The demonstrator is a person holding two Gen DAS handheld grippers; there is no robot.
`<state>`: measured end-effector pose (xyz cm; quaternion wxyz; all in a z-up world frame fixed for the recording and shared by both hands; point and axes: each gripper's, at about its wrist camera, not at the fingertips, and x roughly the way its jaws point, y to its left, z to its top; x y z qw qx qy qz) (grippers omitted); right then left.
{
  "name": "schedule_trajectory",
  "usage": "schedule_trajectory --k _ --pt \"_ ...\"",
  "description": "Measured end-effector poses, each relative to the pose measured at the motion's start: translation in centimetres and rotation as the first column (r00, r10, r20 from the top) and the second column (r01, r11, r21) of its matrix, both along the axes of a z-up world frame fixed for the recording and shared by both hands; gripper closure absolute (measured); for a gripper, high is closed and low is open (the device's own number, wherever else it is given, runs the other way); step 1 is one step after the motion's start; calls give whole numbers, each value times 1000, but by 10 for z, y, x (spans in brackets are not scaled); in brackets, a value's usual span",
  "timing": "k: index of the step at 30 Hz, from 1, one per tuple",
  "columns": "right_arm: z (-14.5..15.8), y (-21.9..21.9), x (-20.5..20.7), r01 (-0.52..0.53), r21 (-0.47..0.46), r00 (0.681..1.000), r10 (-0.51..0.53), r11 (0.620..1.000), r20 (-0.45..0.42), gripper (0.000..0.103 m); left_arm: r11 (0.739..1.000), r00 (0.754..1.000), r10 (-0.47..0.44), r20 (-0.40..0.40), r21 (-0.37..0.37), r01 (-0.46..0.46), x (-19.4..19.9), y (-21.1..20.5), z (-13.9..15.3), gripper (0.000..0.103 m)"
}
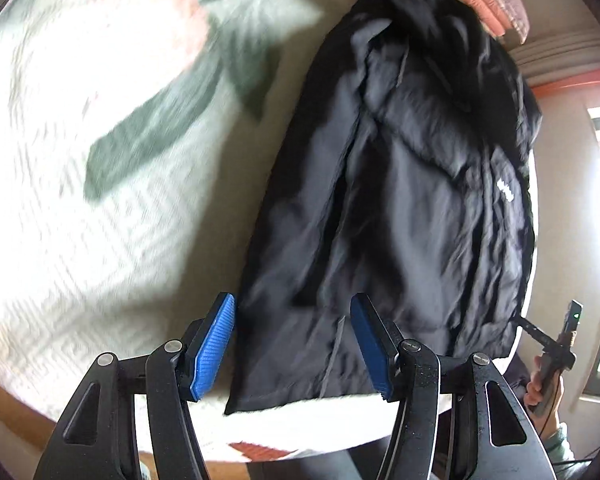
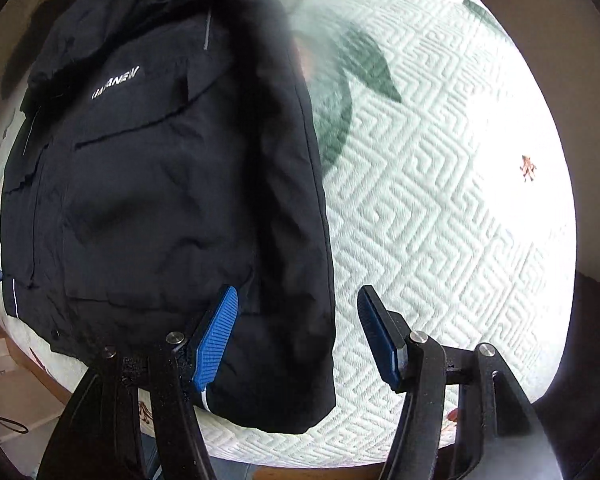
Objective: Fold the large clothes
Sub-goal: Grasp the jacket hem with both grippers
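We hold both tools over a black padded hooded jacket [image 2: 152, 184] that lies flat on a bed covered by a pale green quilted bedspread with a leaf-and-flower print [image 2: 440, 208]. The jacket's long axis runs away from us, hood at the far end and hem at the near edge of the bed. In the right wrist view the right hand-held gripper [image 2: 296, 332] hangs with its blue pads apart and nothing between them, right above the jacket's near right corner, where the sleeve lies along the body; the bulk of the garment spreads to its left. In the left wrist view the left hand-held gripper [image 1: 292, 344] is likewise parted and empty, poised over the hem at the jacket's left edge, the garment stretching ahead and to its right. Each tool is thus nearest its own hem corner, which we judge to be the coming grasp points for folding.
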<state>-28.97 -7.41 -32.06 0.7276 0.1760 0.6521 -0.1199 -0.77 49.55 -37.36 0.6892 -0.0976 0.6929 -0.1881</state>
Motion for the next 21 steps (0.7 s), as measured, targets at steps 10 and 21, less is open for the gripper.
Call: schedule_trajectory --k 10,21 --pt "-6 2 -33 -4 133 1000 2 991 16 35 999 999 18 -46 -33 -20 -27 9 -28 41" --pt "-3 38 -42 -52 139 998 48 989 33 41 999 999 -40 5 13 40 -34 -29 -25 41"
